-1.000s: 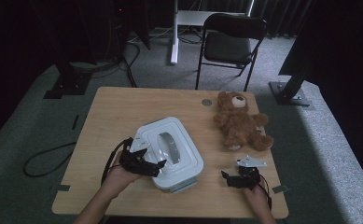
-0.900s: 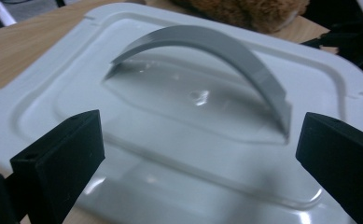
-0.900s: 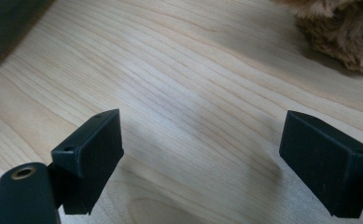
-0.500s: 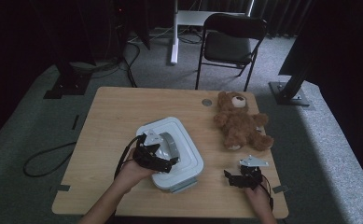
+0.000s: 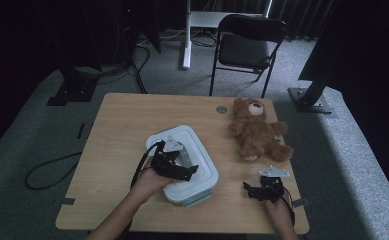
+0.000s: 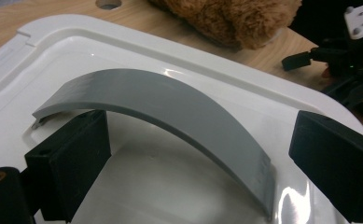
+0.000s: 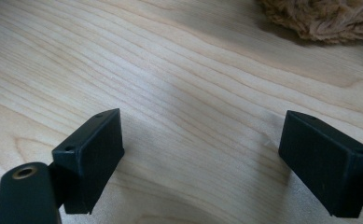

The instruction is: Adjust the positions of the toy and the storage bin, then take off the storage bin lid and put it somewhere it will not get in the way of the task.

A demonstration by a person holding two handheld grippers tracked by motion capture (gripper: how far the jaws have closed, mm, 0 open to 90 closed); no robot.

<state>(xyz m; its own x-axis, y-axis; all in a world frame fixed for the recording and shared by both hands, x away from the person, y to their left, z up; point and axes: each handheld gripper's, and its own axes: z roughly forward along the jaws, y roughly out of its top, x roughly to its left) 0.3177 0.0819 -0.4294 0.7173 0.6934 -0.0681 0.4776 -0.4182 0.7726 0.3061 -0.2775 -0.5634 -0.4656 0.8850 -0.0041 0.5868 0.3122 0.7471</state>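
A white box [image 5: 182,162] with a grey handle [image 6: 170,105] on its lid sits at the front middle of the counter [image 5: 117,125], a teddy bear [image 5: 257,132] well apart to its right. The left hand-held gripper [image 5: 174,167] hovers over the lid, its jaws wide but just now closing a little, straddling the handle without pressing on it. The right hand-held gripper [image 5: 264,190] rests open above bare wood near the front right corner. For a sound grasp, the pads should probably be centred on the handle's arch and squared across its width before closing, so that the box would hang level.
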